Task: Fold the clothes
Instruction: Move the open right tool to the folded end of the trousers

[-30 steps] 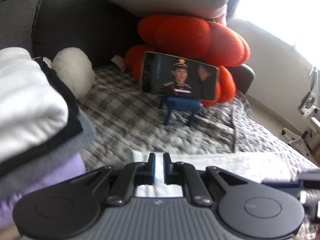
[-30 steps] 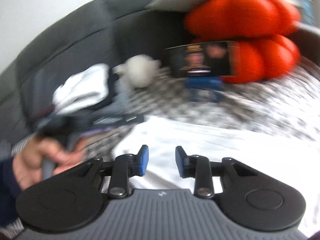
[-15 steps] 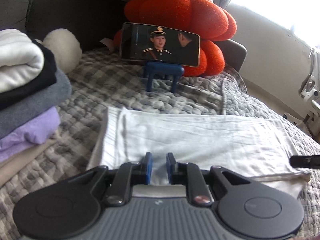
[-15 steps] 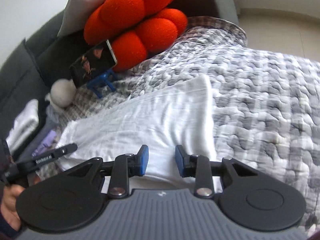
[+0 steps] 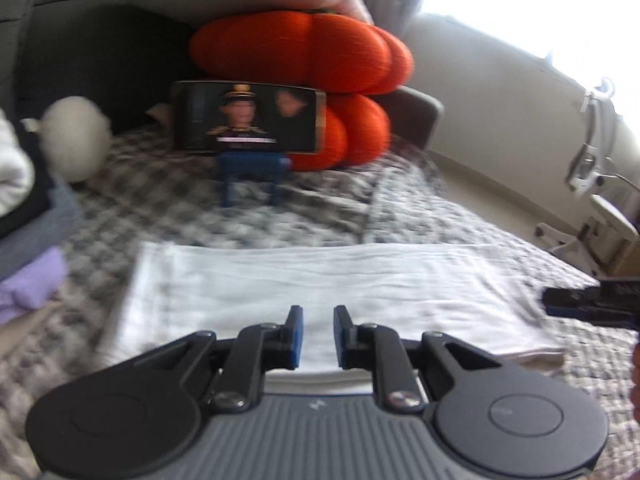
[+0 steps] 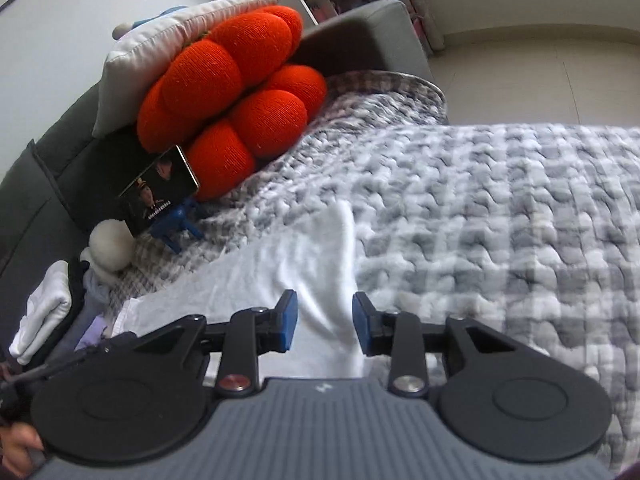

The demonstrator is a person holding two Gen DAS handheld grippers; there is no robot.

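— What's under me?
— A grey checked quilt (image 6: 500, 216) covers the sofa; on it a folded white garment (image 5: 320, 280) lies flat, stretching left to right.

— And my grippers?
— I see the left gripper (image 5: 318, 336) over the garment's near edge, fingers slightly apart, empty. The right gripper (image 6: 322, 326) sits at the garment's right end, parted wider, holding nothing.

— Anything else?
— A stack of folded clothes (image 6: 48, 312) far left.

Right gripper (image 6: 321, 326) jaws apart over folded white cloth (image 6: 288, 276) — lying on grey checked quilt (image 6: 500, 208), near its left edge.
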